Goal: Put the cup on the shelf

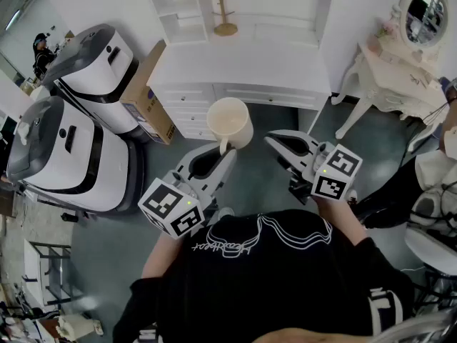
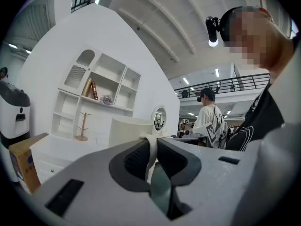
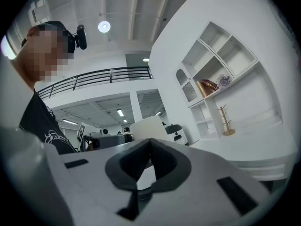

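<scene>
A cream cup (image 1: pixel 230 122) hangs in the air in front of the white shelf unit (image 1: pixel 214 6), its mouth facing up and its handle turned toward me. My left gripper (image 1: pixel 224 148) is shut on that handle, and in the left gripper view the thin handle (image 2: pixel 151 147) sits pinched between the dark pads while the cup body (image 2: pixel 127 131) rises beyond them. My right gripper (image 1: pixel 272 139) floats just right of the cup, shut with nothing in it. In the right gripper view its tips (image 3: pixel 149 142) meet and the cup (image 3: pixel 149 127) shows behind them.
A wooden mug tree (image 1: pixel 226 14) stands on the white drawer cabinet (image 1: pixel 243 77) under the shelves. A cardboard box (image 1: pixel 150 95) leans at the cabinet's left, beside two large white machines (image 1: pixel 78 141). A white dressing table with a round mirror (image 1: pixel 400 63) is at the right.
</scene>
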The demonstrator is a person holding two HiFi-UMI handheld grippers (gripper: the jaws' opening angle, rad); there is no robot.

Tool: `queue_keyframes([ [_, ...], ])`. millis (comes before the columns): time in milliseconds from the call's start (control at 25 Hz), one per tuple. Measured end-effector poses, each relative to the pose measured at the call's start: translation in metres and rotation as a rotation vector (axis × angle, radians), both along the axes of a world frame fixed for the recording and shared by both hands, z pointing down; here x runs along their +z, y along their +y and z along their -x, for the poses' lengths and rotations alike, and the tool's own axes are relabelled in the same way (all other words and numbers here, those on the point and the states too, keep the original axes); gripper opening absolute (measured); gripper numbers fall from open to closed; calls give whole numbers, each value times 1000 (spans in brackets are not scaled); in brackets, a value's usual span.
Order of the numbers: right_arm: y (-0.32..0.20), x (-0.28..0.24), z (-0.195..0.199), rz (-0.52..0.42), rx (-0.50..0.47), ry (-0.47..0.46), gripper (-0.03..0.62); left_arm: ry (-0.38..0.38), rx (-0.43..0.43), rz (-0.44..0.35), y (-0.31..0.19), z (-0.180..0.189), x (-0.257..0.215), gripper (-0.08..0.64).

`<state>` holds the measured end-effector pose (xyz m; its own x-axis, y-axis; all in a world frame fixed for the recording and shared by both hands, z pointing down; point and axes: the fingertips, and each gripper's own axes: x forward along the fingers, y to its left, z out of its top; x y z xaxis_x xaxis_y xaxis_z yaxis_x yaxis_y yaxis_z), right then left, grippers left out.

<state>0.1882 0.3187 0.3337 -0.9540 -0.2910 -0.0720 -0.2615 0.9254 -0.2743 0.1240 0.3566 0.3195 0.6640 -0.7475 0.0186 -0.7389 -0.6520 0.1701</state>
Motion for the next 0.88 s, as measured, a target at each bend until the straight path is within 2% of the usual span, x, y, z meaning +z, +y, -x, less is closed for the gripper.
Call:
queue_keyframes([
  [240,-4,5,-2,24,-6,-10,6,-7,-4,8,-2,-2,2,49],
  [440,-10,16,0,46,-2,-23,6,0,-41,27,-13,11,18,49],
  [880,-60,36,29,82,20,-5,6,29,-20,64,-62,38,36,49],
])
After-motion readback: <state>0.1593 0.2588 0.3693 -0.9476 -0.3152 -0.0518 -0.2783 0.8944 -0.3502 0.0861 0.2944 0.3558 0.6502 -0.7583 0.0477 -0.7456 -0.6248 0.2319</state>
